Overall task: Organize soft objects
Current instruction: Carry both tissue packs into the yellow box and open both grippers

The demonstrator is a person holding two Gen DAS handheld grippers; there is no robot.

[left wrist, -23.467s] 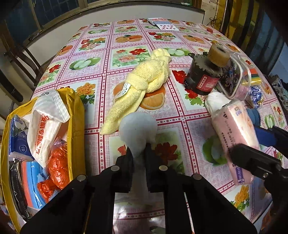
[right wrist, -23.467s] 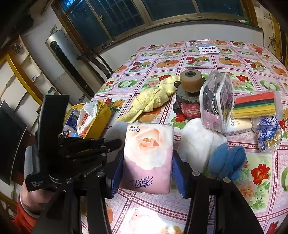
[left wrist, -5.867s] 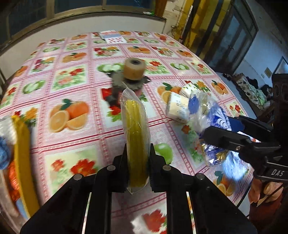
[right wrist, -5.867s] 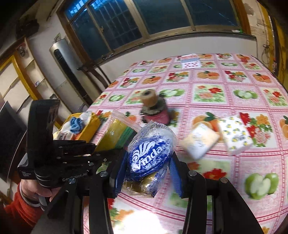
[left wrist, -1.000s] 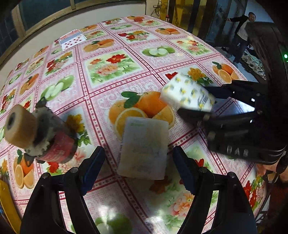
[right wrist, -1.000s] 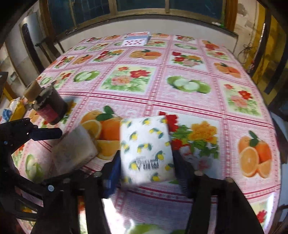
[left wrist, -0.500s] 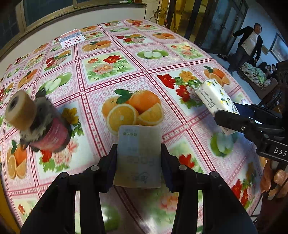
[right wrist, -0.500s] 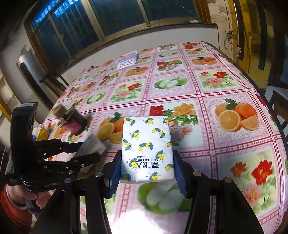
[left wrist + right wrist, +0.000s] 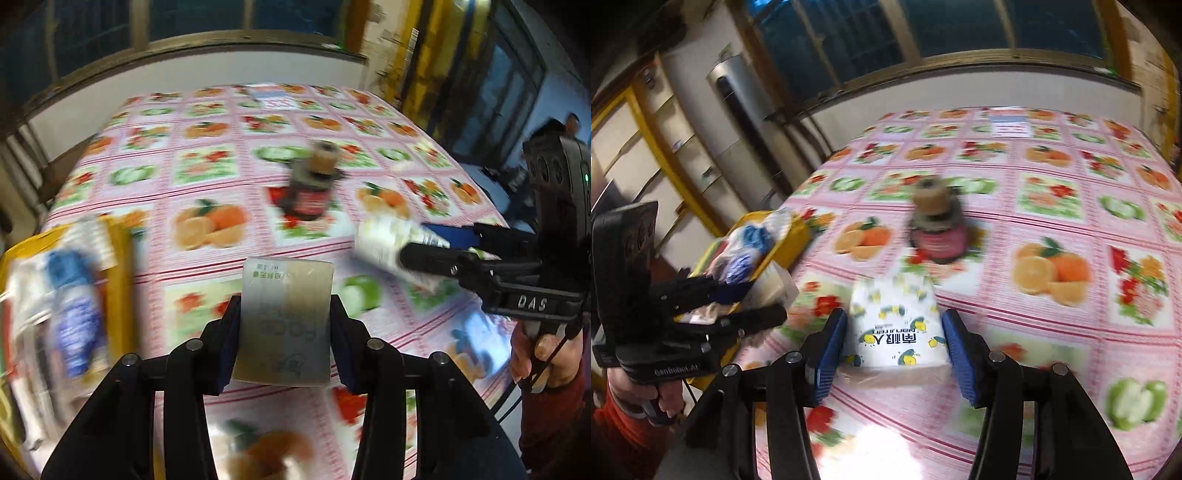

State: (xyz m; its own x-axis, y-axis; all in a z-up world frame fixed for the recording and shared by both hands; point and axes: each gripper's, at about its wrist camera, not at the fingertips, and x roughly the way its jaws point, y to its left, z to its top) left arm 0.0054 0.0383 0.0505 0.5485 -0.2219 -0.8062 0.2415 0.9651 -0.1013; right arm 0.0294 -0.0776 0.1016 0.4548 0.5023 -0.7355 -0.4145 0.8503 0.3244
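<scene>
My left gripper is shut on a flat beige tissue pack, held above the fruit-print tablecloth. My right gripper is shut on a white tissue pack with a bee print. In the left wrist view that bee-print pack shows at the right, between the right gripper's fingers. A yellow bag at the table's left edge holds several soft items, among them a blue-and-white packet. From the right wrist view the bag lies left, behind the left gripper.
A dark jar with a red label and a tan roll on top stands mid-table; it also shows in the right wrist view. Playing cards lie at the far end. A hand in a red sleeve holds the right gripper.
Both grippers, each still holding its pack, have swung left toward the yellow bag, which has come into the left wrist view. The views are motion-blurred.
</scene>
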